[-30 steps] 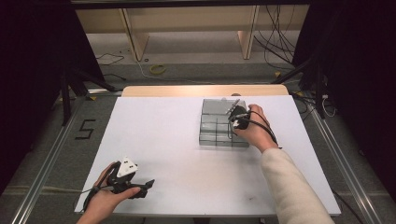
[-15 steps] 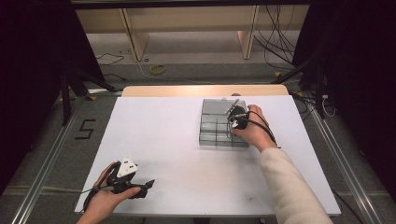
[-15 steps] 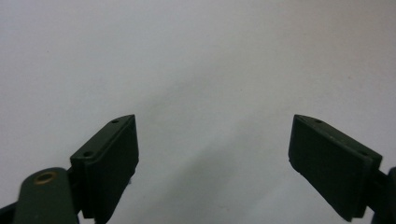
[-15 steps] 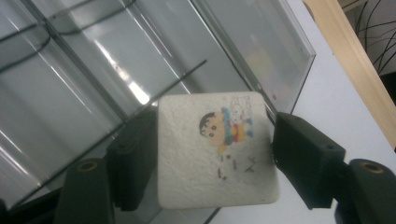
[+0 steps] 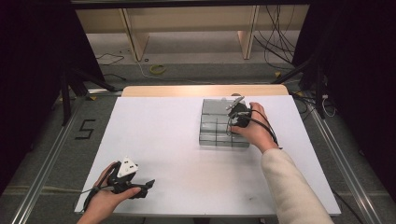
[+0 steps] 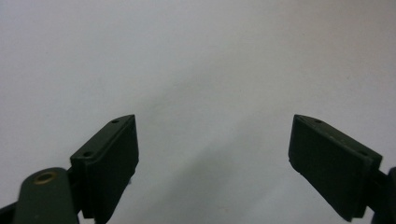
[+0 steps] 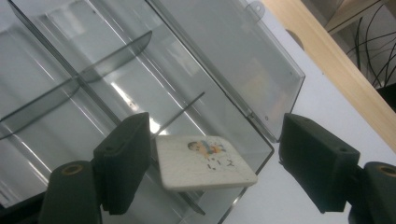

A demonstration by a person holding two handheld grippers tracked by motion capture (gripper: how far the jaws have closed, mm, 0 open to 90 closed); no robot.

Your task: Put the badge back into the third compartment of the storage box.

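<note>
In the corner compartment of the clear plastic divided box (image 7: 140,70), at the white table's (image 5: 163,135) far right part, lies a small cream wooden tile with a printed picture (image 7: 203,161). The right gripper's (image 7: 215,163) fingers have just been opening and stand apart around the tile, one close beside it. Bare table spreads leftward to the left gripper (image 5: 140,186), its fingers apart, placed as before at the near edge.

White rectangular tabletop sheet (image 5: 187,140) lies on a light wooden table edge (image 5: 201,90). Pale wooden shelf frame (image 5: 187,28) stands behind; black cables (image 5: 275,42) and a yellow-green ring (image 5: 158,69) lie on the grey floor (image 5: 196,70). A black numeral 5 marking (image 5: 85,129) sits left of the table.
</note>
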